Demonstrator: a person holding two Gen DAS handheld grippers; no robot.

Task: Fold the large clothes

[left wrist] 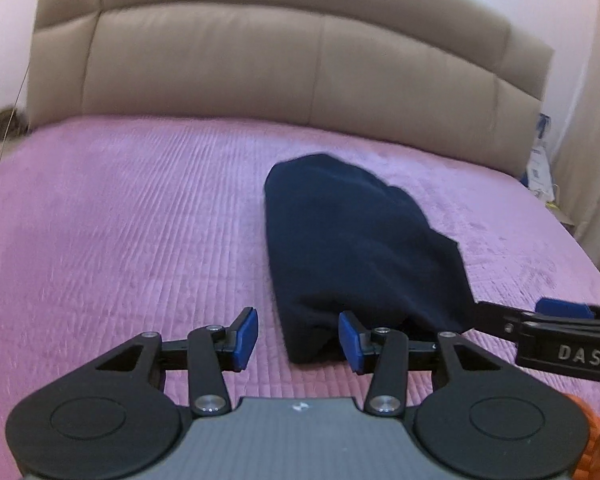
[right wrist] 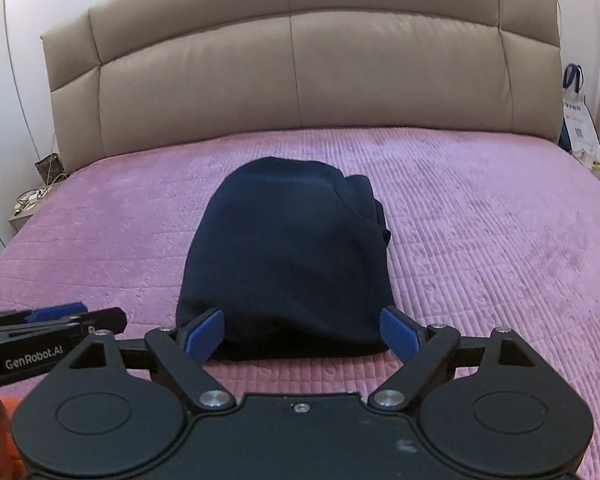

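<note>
A dark navy garment [left wrist: 352, 248] lies folded into a long narrow bundle on the pink quilted bed cover [left wrist: 120, 220]. It also shows in the right wrist view [right wrist: 284, 264]. My left gripper [left wrist: 298, 338] is open, low over the bed at the bundle's near left corner, holding nothing. My right gripper [right wrist: 304, 336] is open, its blue pads on either side of the bundle's near end, holding nothing. The right gripper also shows at the right edge of the left wrist view [left wrist: 540, 316]. The left gripper shows at the left edge of the right wrist view [right wrist: 60, 316].
A beige padded headboard [right wrist: 300, 72] stands behind the bed. A white and blue bag [right wrist: 578, 120] hangs at the far right. A small bedside table with cables [right wrist: 32, 204] stands at the far left. The pink cover [right wrist: 500, 240] spreads out on both sides of the garment.
</note>
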